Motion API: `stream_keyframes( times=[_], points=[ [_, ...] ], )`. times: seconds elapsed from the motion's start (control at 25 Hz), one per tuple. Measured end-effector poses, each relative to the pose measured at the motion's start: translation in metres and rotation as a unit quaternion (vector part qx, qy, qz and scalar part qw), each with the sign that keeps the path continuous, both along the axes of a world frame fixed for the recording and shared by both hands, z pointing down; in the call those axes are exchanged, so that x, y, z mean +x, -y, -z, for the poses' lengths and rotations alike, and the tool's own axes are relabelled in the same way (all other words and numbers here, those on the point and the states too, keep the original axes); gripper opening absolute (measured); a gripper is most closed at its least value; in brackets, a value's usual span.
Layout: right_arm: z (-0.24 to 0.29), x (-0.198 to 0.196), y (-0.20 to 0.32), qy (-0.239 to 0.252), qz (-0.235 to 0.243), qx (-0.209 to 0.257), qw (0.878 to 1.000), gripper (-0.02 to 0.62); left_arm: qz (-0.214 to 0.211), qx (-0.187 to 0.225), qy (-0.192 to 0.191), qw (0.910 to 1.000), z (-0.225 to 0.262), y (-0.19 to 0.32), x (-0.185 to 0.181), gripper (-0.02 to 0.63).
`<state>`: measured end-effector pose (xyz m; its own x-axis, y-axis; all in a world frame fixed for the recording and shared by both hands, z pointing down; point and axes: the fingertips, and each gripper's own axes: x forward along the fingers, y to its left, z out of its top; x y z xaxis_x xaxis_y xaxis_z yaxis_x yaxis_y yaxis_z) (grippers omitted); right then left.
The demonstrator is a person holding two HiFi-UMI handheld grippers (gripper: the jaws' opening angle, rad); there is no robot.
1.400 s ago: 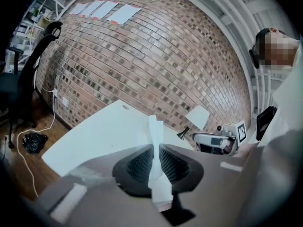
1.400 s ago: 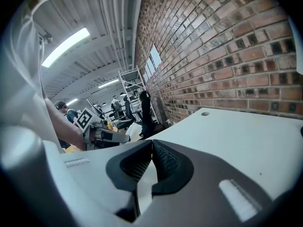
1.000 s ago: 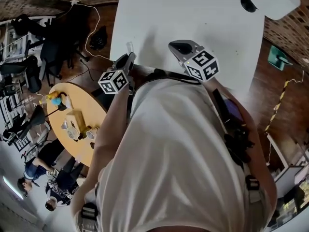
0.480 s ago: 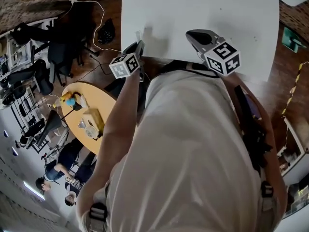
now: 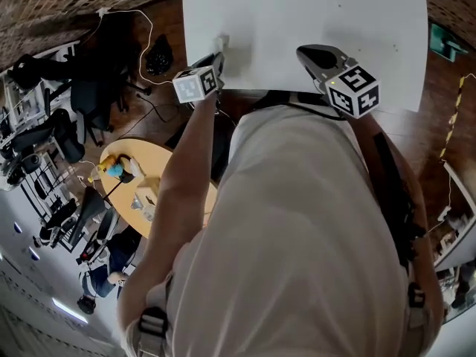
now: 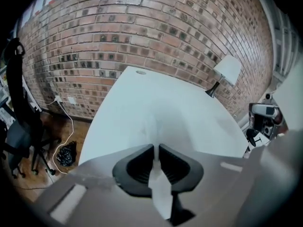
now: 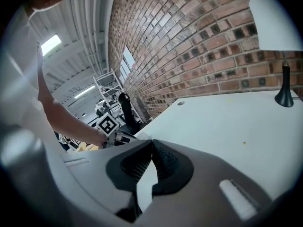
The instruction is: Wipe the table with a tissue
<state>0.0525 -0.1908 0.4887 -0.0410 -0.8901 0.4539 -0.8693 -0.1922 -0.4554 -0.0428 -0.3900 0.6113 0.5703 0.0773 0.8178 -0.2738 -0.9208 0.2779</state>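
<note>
Wiping looks about to begin: the left claw (image 6: 156, 148) pinches a thin white paper tissue (image 5: 222, 43) at the near-left edge of the plain white rectangular surface (image 5: 312, 21) (the right claw (image 7: 151, 143) hovers clenched, empty), so next it probably presses down and sweeps across.

Left hand-held gripper (image 5: 216, 56), tissue (image 5: 222, 42) at tip, over table (image 5: 312, 13) edge; right hand-held gripper (image 5: 309, 53) nearby.
</note>
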Motion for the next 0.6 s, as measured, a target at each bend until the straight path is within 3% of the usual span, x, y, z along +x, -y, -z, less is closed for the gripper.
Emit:
stream_keyframes(
  times=[0.24, 0.36, 0.6],
  points=[
    [0.003, 0.007, -0.007, 0.001, -0.025, 0.000, 1.000, 0.008, -0.029, 0.002, 0.031, 0.9991, -0.008, 0.004, 0.010, 0.040],
    [0.003, 0.012, -0.012, 0.002, -0.038, 0.001, 0.999, 0.008, -0.042, -0.010, 0.027, 0.9987, -0.021, 0.002, 0.014, 0.040],
    [0.001, 0.018, -0.019, 0.006, -0.056, 0.000, 0.998, 0.008, -0.059, 0.010, 0.061, 0.9964, -0.006, 0.000, 0.016, 0.038]
  ],
)
